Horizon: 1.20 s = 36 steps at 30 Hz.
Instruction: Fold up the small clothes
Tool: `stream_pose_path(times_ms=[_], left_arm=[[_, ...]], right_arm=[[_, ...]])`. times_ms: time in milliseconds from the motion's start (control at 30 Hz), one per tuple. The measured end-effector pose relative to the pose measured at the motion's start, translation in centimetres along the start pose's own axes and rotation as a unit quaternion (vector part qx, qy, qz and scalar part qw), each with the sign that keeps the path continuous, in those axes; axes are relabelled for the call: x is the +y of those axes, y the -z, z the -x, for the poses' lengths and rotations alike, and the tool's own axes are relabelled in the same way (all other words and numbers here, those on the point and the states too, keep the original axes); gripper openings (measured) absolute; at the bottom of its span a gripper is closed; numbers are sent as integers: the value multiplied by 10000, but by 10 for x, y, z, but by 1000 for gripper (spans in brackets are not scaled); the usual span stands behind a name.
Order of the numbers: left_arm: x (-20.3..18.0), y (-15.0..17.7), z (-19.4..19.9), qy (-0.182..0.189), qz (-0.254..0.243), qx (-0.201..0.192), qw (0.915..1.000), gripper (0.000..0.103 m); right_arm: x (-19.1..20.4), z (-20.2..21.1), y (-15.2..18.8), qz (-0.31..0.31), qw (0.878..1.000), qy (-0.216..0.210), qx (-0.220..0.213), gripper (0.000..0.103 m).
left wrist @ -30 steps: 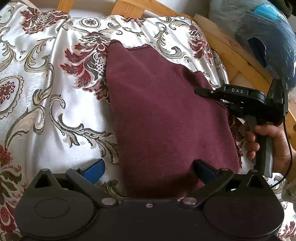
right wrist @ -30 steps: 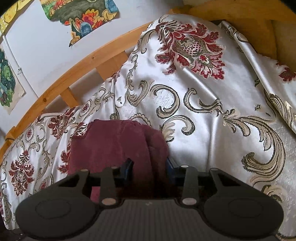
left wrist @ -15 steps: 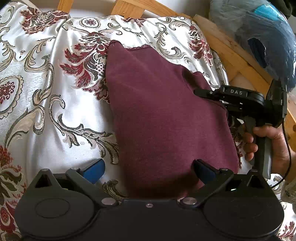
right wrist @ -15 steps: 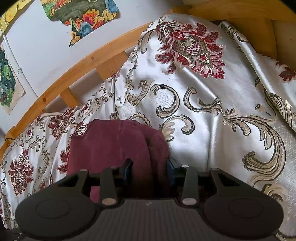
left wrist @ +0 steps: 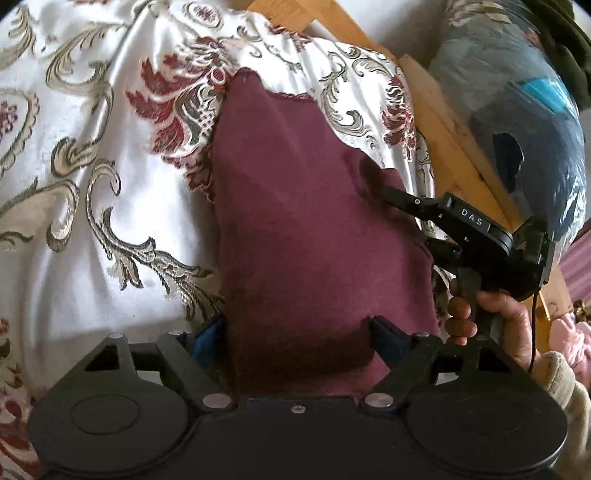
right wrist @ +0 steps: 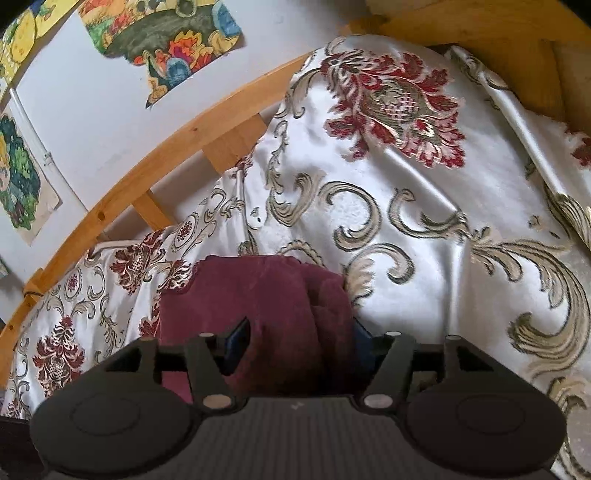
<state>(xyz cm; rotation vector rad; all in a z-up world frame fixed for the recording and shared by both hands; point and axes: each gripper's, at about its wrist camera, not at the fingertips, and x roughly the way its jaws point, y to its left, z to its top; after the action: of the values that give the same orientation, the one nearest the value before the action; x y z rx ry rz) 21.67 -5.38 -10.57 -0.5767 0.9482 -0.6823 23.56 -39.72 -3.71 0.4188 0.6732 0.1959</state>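
Maroon garment [left wrist: 314, 236] gripped by left tongs [left wrist: 295, 332] and right tongs [right wrist: 299, 336] on brocade bedspread [left wrist: 74, 221], wooden rail [right wrist: 147, 162] behind.

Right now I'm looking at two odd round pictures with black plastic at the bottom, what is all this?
Each picture comes from a camera mounted on a hand-held gripper, a two-finger clamp that a person squeezes. No robot is involved. The black plastic is the gripper's own body.

One view looks along the left gripper. Its fingers close on the near edge of a maroon garment lying on a patterned bedspread. The person's right hand, holding the other tool, shows there too.

The other view looks along the right gripper, which pinches a bunched edge of the same garment. Behind it are a wooden bed rail and posters on the wall.
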Motion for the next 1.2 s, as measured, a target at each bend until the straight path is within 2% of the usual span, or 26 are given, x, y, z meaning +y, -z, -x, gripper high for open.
stream_pose_path(times_ms=[100,167,233,333,600,733,967,1200], left_arm=[[6,-3,-2,113,265,104,9995,86],[8,-6,-3,147,363,139,9991,85],[9,-6,-4,149,378,178,9990,82],[9,-7,-6,139,414,221,9988,76],[7,-12,-6,30,398,286,9988,70],[6,-13,-4,-9,395,277,9988,67],[-13,-14,3,-304,-20,131,9994,58],[-29,-24,24,-591,-622,-288,9959,56]], right_arm=[[7,-4,3,225,9996,154,66,65],[10,-4,6,310,9992,234,36,57],[11,-4,8,313,9990,316,37,43],[9,-3,8,231,9992,320,26,37],[7,1,8,169,9996,221,-30,34],[10,4,9,258,9995,173,-95,25],[33,17,4,631,9973,-26,-364,22],[73,30,-8,1067,9912,-363,-697,22]])
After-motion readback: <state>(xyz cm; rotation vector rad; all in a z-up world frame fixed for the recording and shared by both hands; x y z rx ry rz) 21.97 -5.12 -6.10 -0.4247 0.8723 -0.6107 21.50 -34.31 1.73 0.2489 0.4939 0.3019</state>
